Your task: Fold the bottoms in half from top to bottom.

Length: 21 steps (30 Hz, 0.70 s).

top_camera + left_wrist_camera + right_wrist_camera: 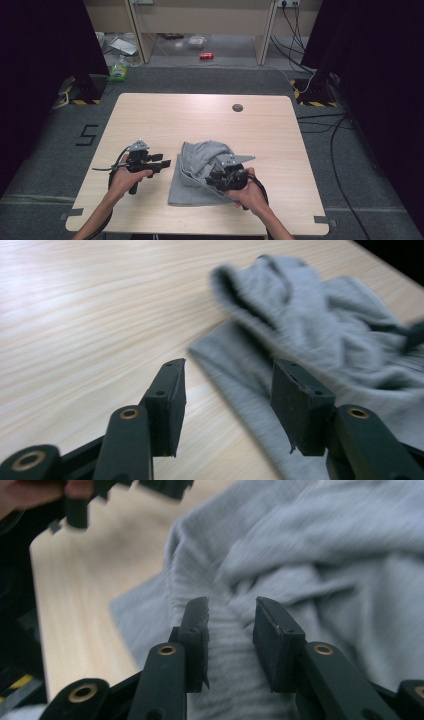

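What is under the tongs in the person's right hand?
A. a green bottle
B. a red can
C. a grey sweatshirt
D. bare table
C: in the right gripper view the right tongs point down at the crumpled grey sweatshirt, and the high view shows them over that garment on the table.
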Tool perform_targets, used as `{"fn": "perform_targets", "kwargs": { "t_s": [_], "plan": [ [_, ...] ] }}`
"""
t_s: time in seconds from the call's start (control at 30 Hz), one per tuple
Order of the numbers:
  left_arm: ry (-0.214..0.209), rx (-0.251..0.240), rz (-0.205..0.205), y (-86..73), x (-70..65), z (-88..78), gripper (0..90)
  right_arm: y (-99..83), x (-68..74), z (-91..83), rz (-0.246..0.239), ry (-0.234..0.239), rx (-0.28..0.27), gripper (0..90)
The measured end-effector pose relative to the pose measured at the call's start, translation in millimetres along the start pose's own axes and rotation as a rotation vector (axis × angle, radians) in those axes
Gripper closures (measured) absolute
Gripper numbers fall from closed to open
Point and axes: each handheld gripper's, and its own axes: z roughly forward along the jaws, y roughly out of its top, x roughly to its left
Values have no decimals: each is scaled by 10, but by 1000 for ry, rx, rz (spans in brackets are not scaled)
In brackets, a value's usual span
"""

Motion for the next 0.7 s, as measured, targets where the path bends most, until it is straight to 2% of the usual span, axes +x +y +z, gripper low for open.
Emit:
{"fn": "perform_targets", "kwargs": {
  "t_s": [0.17,0.27,0.43,0.57,0.7],
  "plan": [
    [20,30,-6,-84,58,35,461,-265,104,7,-7,8,46,682],
    [23,40,-4,-116,53,43,451,-361,135,40,-16,2,50,683],
    [35,62,12,-170,8,58,393,-331,176,42,-46,-15,64,648],
    [20,77,9,-213,-28,82,328,-254,189,0,-53,-25,28,591],
    [38,96,45,-262,-147,116,278,-121,176,-78,-60,-40,-15,558]
  ]
}}
